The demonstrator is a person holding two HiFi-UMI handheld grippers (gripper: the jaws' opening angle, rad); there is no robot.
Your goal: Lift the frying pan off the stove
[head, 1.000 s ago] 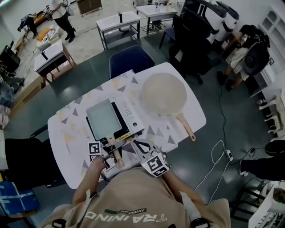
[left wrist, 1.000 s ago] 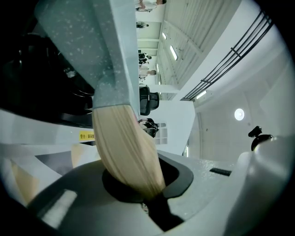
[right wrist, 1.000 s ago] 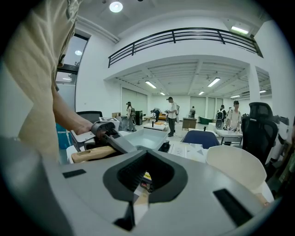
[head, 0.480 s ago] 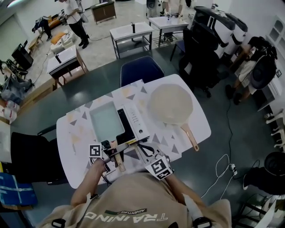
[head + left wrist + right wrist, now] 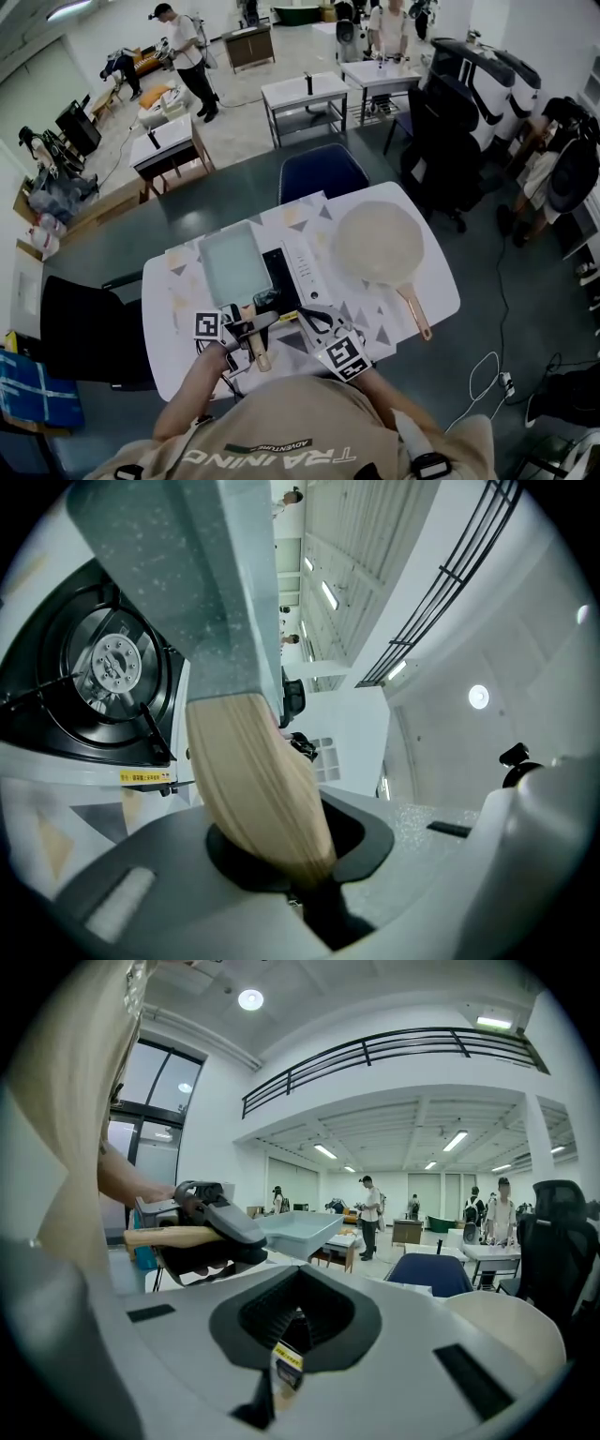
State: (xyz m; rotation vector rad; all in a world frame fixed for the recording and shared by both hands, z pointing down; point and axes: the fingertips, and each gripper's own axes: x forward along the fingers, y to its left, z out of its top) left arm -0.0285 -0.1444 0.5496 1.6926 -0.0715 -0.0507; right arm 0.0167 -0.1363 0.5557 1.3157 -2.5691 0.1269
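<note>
Left tongs [image 5: 247, 327] gripped the frying pan [image 5: 230, 267] by its handle, long axis running to twelve o'clock above the stove [image 5: 298, 272]; right tongs [image 5: 307, 319], at three o'clock, were closed and empty.

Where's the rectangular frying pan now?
Head view, left of centre: the rectangular frying pan is held above the stove, its wooden handle clamped in the left gripper; the round pan lies farther right.

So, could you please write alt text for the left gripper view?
The left gripper is clamped on the wooden handle of a grey frying pan, with the stove and its black burner exposed alongside.
</note>
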